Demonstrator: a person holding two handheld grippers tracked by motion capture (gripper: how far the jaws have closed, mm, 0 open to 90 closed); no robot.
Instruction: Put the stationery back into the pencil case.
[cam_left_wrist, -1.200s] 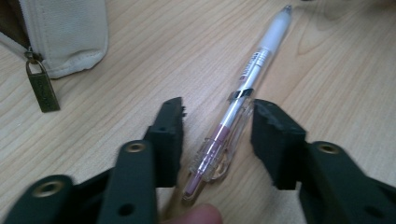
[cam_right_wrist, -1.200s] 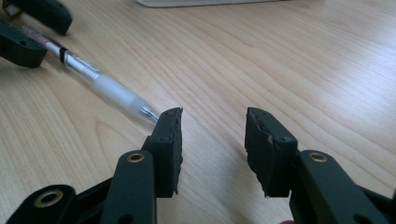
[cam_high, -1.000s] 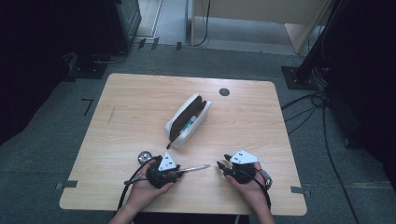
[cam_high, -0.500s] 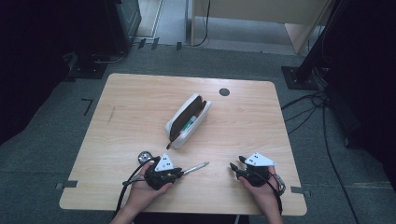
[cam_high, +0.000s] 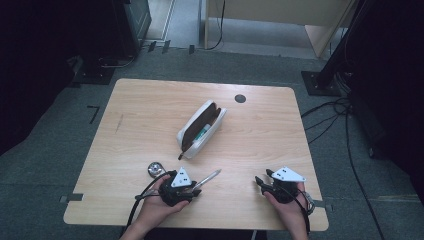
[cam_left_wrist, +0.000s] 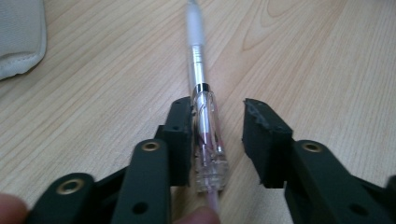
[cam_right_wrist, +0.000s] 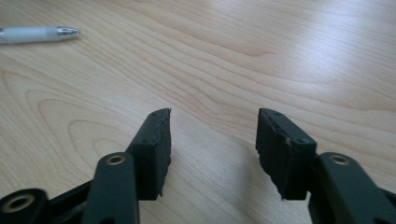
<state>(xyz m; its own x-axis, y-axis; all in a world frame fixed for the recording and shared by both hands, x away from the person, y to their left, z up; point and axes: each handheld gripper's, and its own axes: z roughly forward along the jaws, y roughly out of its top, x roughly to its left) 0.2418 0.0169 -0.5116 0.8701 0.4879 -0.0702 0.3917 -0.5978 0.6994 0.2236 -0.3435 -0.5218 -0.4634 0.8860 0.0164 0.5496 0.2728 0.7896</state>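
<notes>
Pen (cam_left_wrist: 204, 116) between jaws — against one

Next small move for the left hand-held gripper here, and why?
Probably close the left hand-held gripper on the pen. Its jaws have just been opening; the pen lies between them against one pad, with a gap to the other, so it is not clamped. The open pencil case lies up the table, a likely place for the pen afterwards.

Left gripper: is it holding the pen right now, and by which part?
No firm hold: the pen lies between the left gripper jaws, its clear rear end against one pad, a gap at the other. The jaws have just been opening.
</notes>
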